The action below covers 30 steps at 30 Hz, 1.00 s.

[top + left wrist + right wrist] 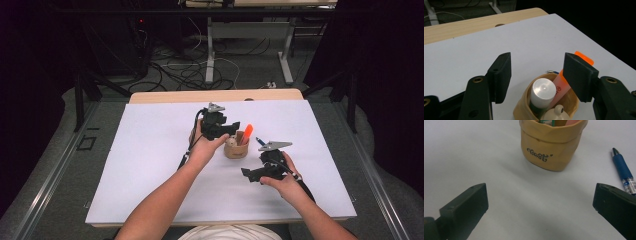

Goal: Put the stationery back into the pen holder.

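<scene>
Left tongs (536, 75) spread wide, hovering over the tan pouch (551, 147) near the middle of the desk (150, 150), probably poised to pick from its contents: white-capped tube (542, 90) and orange tube (564, 85) standing upright inside. Right tongs (539, 212) likewise spread, empty, low over the desk toward its near edge, aimed at the pouch. Blue pen (624, 171) flat just right of the pouch, probably next to go in.

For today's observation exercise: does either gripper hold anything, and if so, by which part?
Nothing is held. The left gripper hangs open above the pouch, jaws apart either side of its contents. The right gripper is open over bare table, short of the pen.
</scene>
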Available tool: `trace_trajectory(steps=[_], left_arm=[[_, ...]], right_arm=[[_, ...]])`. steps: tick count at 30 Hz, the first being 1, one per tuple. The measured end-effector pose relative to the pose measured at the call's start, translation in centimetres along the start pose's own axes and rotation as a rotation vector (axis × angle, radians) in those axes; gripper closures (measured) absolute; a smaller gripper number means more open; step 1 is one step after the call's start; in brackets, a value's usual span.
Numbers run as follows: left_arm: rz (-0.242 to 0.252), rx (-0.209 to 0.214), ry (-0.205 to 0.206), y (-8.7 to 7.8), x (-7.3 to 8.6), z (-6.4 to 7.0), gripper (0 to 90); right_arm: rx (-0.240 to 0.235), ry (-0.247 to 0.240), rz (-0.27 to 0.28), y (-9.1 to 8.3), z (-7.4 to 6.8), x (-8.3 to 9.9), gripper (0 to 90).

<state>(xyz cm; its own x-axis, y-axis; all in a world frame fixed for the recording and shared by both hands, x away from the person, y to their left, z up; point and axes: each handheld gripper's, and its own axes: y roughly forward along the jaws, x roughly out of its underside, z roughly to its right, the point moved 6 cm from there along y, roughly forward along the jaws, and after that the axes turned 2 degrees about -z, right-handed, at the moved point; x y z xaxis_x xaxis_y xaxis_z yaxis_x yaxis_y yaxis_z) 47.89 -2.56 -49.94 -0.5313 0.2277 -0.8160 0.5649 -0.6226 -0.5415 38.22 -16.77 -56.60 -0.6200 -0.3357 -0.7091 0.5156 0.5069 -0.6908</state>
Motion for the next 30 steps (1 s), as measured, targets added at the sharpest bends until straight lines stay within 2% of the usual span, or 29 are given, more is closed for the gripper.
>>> trace_trajectory(steps=[6,11,13,15,22,26,27,30], left_arm=[[0.002,-0.010,-0.002,-0.6,0.0,-0.3,36.8],[0.002,-0.035,0.025,-1.3,0.0,-0.9,35.0],[0.010,-0.042,0.019,-1.6,-0.1,-1.1,33.7],[0.000,-0.051,0.036,-2.1,0.0,-1.5,32.9],[0.019,-0.056,0.030,-3.6,0.1,-2.2,31.6],[0.018,-0.054,0.029,-4.5,0.4,-2.6,29.2],[0.031,-0.062,0.027,-4.6,0.4,-2.7,29.0],[0.024,-0.062,0.015,-5.4,0.7,-2.9,28.2]], right_arm=[[0.007,0.002,-0.002,-0.1,0.1,0.0,0.0],[0.023,-0.011,0.006,-0.2,0.4,-0.1,0.0],[0.030,-0.003,0.003,-0.2,0.5,-0.1,0.0],[0.032,-0.006,0.006,-0.2,0.6,-0.1,0.0],[0.034,-0.002,0.000,-0.2,0.7,-0.1,0.0],[0.042,-0.026,0.002,-0.2,0.8,-0.2,0.0],[0.040,-0.026,0.004,-0.3,0.9,-0.3,0.0],[0.050,-0.020,-0.005,-0.5,1.1,-0.4,0.0]])
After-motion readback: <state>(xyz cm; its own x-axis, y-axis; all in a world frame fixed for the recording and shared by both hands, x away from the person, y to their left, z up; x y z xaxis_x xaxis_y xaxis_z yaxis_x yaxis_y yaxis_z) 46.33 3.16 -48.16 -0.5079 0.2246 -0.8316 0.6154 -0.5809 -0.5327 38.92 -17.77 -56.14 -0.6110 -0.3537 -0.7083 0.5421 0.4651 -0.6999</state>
